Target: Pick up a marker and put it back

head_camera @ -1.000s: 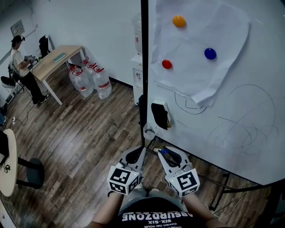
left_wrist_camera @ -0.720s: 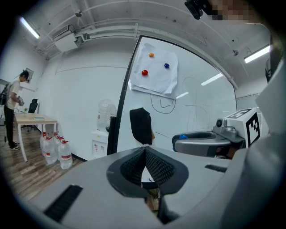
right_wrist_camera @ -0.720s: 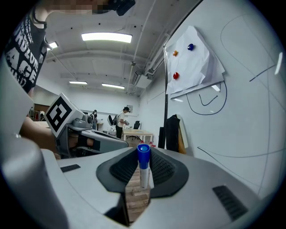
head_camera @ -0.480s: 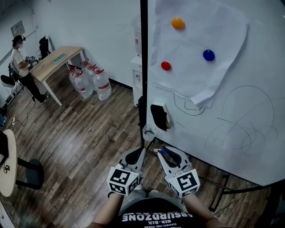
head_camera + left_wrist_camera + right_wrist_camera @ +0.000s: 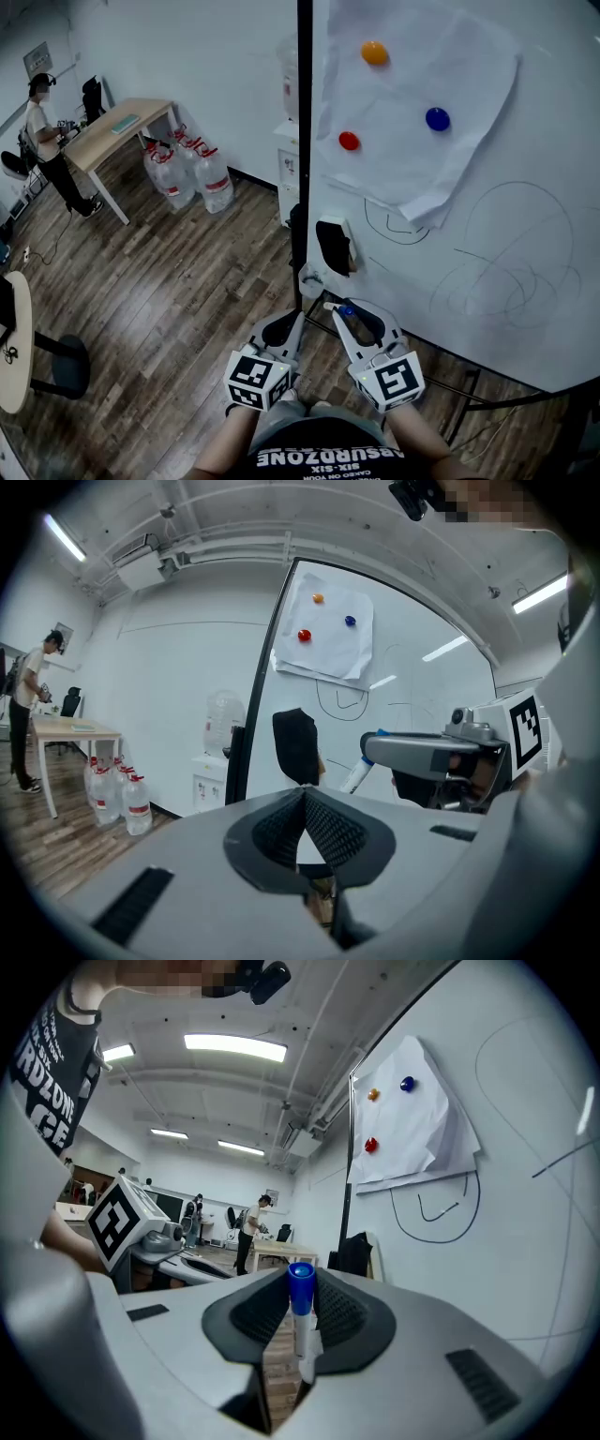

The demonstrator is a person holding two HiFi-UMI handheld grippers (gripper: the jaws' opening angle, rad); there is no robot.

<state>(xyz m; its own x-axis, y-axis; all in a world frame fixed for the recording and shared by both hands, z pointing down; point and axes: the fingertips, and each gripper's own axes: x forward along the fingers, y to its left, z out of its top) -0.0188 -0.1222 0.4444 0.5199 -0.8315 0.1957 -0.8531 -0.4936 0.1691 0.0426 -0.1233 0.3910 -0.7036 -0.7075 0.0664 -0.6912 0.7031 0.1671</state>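
Right gripper (image 5: 345, 313) has lifted slightly toward the whiteboard (image 5: 525, 206), jaws clamped on the blue-capped marker (image 5: 301, 1309), so pickup looks done and put-back remains; left gripper (image 5: 305, 796) pinched together, empty, idle.

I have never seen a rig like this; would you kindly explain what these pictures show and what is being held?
There is no robot here: a person holds a two-jaw gripper in each hand. The head view comes from a camera on the person's head, looking down. The other two come from cameras riding on each gripper, looking along its jaws. The left gripper has its jaws together with nothing between them. The right gripper is clamped on a blue-capped marker. In front stands a whiteboard with pen scribbles, a black eraser and a sheet of paper pinned by three coloured magnets.
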